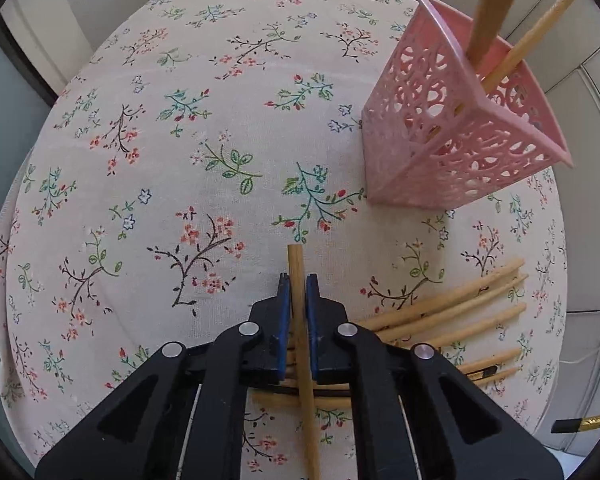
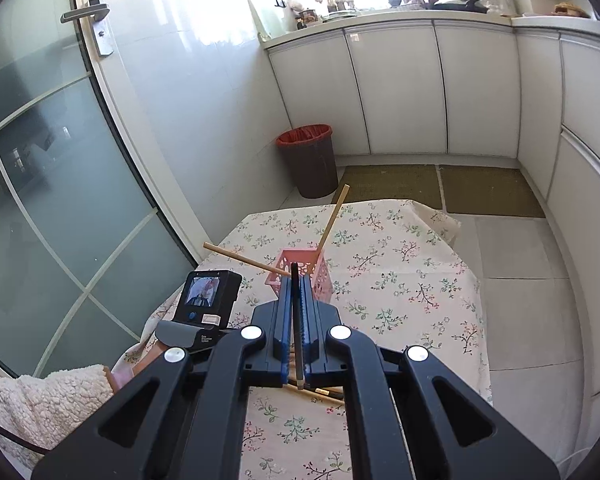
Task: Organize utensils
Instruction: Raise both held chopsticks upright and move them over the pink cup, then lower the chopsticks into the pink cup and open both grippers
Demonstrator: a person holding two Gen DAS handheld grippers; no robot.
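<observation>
Pink lattice holder (image 1: 460, 140) upright on the floral table (image 1: 180, 160), with two wooden chopsticks (image 1: 496, 24) leaning out of its open top, ends spread apart

Left tongs (image 1: 297, 280) pointing steeply down at the table, pressed together on a single pale chopstick (image 1: 300, 320) running lengthwise between the blue pads; loose pile of wooden chopsticks (image 1: 460, 308) lying fanned on the cloth just beside and partly under those tongs, near the holder but apart from it

Right tongs (image 2: 295, 276) pressed together on a thin dark stick (image 2: 299, 328), its tip overlapping the holder (image 2: 304, 272) in that view

Only in the left wrist view: the fanned pile in full and the holder's openwork walls up close

Only in the right wrist view: brown bin (image 2: 312, 160) with a red liner on the floor, white cabinets (image 2: 400, 88), frosted glass door (image 2: 60, 180), a fleecy sleeve (image 2: 40, 396), the camera unit (image 2: 206, 296) of the other tongs, and a dark, gold-banded chopstick (image 2: 328, 392) crossing under the right tongs
</observation>
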